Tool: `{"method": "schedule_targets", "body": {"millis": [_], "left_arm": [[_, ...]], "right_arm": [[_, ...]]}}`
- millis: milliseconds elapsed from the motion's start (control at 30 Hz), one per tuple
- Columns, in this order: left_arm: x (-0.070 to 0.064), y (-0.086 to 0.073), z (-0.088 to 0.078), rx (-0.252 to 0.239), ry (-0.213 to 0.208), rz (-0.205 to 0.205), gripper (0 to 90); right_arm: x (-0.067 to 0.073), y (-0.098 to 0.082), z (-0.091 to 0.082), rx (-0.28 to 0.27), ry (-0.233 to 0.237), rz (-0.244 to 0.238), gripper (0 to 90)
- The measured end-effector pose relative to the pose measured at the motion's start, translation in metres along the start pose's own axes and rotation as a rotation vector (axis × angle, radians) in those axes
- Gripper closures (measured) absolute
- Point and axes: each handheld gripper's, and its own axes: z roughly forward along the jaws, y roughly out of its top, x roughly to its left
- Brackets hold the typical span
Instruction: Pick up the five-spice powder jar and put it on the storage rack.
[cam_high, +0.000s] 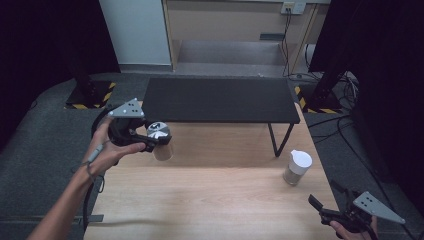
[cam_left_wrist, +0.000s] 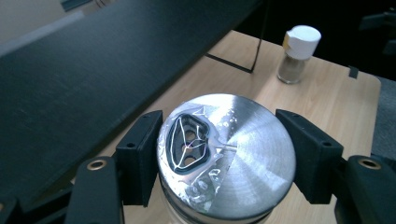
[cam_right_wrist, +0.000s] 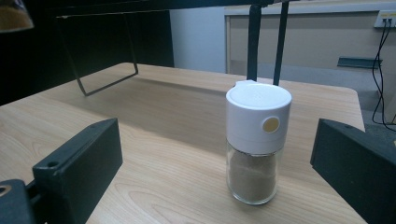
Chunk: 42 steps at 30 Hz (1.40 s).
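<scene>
A glass jar with a brushed silver lid hangs above the left side of the wooden table, close to the shelf's front edge. My left gripper is shut on it, one jaw on each side of the lid. A clear torn film with a black seal ring lies on the lid. A glass shaker with a white cap and brownish powder stands at the table's right. My right gripper is low at the near right, open, with the shaker a little ahead between its wide jaws.
A low black shelf on thin metal legs spans the back of the table. Dark stands and cables sit on the floor to the right. Bare wood lies between the jar and the shaker.
</scene>
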Motion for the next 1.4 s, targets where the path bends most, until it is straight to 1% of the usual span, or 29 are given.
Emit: {"method": "schedule_targets", "body": {"millis": [33, 133, 167, 200, 267, 333, 467, 500, 533, 667, 733, 800, 833, 867, 900, 933, 967, 1000, 1067, 1100, 1133, 1167, 1267, 1367, 1400], "left_arm": [[0.002, 0.009, -0.003, -0.008, 0.001, -0.002, 33.8], [0.008, 0.019, -0.006, -0.032, -0.001, -0.014, 33.8], [0.008, 0.019, -0.006, -0.032, -0.001, -0.014, 33.8], [0.010, 0.024, -0.006, -0.046, 0.012, -0.009, 33.8], [0.011, 0.025, -0.006, -0.053, 0.016, -0.014, 33.8], [0.018, 0.033, -0.005, -0.061, 0.027, -0.025, 33.8], [0.028, 0.042, -0.001, -0.072, 0.052, -0.050, 33.8], [0.028, 0.042, -0.001, -0.072, 0.052, -0.050, 33.8], [0.033, 0.047, 0.001, -0.073, 0.071, -0.058, 33.8], [0.043, 0.051, 0.007, -0.097, 0.125, -0.091, 33.8], [0.047, 0.053, 0.011, -0.110, 0.157, -0.104, 33.8], [0.050, 0.054, 0.015, -0.119, 0.186, -0.126, 33.8], [0.050, 0.054, 0.015, -0.119, 0.186, -0.126, 33.8], [0.052, 0.057, 0.019, -0.124, 0.215, -0.141, 33.8], [0.052, 0.057, 0.019, -0.124, 0.215, -0.141, 33.8], [0.055, 0.059, 0.024, -0.120, 0.238, -0.159, 33.8], [0.055, 0.059, 0.024, -0.120, 0.238, -0.159, 33.8], [0.058, 0.061, 0.028, -0.115, 0.253, -0.170, 33.8], [0.062, 0.063, 0.033, -0.103, 0.266, -0.172, 33.8], [0.062, 0.063, 0.033, -0.103, 0.266, -0.172, 33.8], [0.064, 0.063, 0.038, -0.095, 0.282, -0.186, 33.8], [0.066, 0.063, 0.040, -0.086, 0.282, -0.187, 33.8], [0.072, 0.061, 0.047, -0.076, 0.281, -0.208, 33.8], [0.075, 0.060, 0.052, -0.063, 0.283, -0.216, 33.8], [0.078, 0.058, 0.056, -0.057, 0.277, -0.222, 33.8]], "right_arm": [[0.000, 0.000, 0.000, 0.000, -0.001, -0.001, 2.5], [0.000, 0.000, 0.000, -0.001, -0.002, 0.000, 2.5], [0.000, 0.000, 0.000, -0.001, -0.001, -0.001, 2.5], [-0.001, 0.000, 0.000, 0.001, 0.000, 0.001, 2.5], [-0.001, 0.000, 0.000, 0.000, 0.000, 0.001, 2.5], [-0.001, 0.000, 0.000, 0.000, 0.001, 0.002, 2.6], [-0.001, -0.001, 0.000, -0.001, 0.001, 0.003, 2.6], [-0.001, -0.001, 0.000, -0.001, 0.001, 0.003, 2.6], [-0.001, -0.001, 0.000, -0.001, 0.001, 0.004, 2.6], [-0.001, -0.001, -0.001, -0.003, -0.001, 0.008, 2.6], [-0.002, -0.001, -0.001, -0.002, -0.001, 0.011, 2.6], [-0.002, -0.001, -0.001, -0.004, 0.000, 0.011, 2.6], [-0.002, -0.001, -0.001, -0.003, 0.000, 0.010, 2.6], [-0.002, -0.002, -0.001, -0.003, 0.001, 0.009, 2.6], [-0.002, -0.002, -0.001, -0.004, 0.001, 0.010, 2.6], [-0.002, -0.002, -0.001, -0.003, 0.001, 0.012, 2.6], [-0.002, -0.002, -0.001, -0.003, 0.001, 0.012, 2.6], [-0.002, -0.002, -0.001, -0.004, 0.001, 0.012, 2.6], [-0.002, -0.002, -0.001, -0.006, 0.000, 0.016, 2.6], [-0.002, -0.002, -0.001, -0.006, 0.000, 0.016, 2.6], [-0.002, -0.002, -0.001, -0.006, 0.000, 0.016, 2.6], [-0.002, -0.002, -0.001, -0.007, -0.001, 0.017, 2.6], [-0.002, -0.002, -0.001, -0.005, -0.001, 0.018, 2.6], [-0.003, -0.003, -0.001, -0.005, 0.001, 0.019, 2.6], [-0.003, -0.003, -0.001, -0.005, 0.001, 0.020, 2.6]]}}
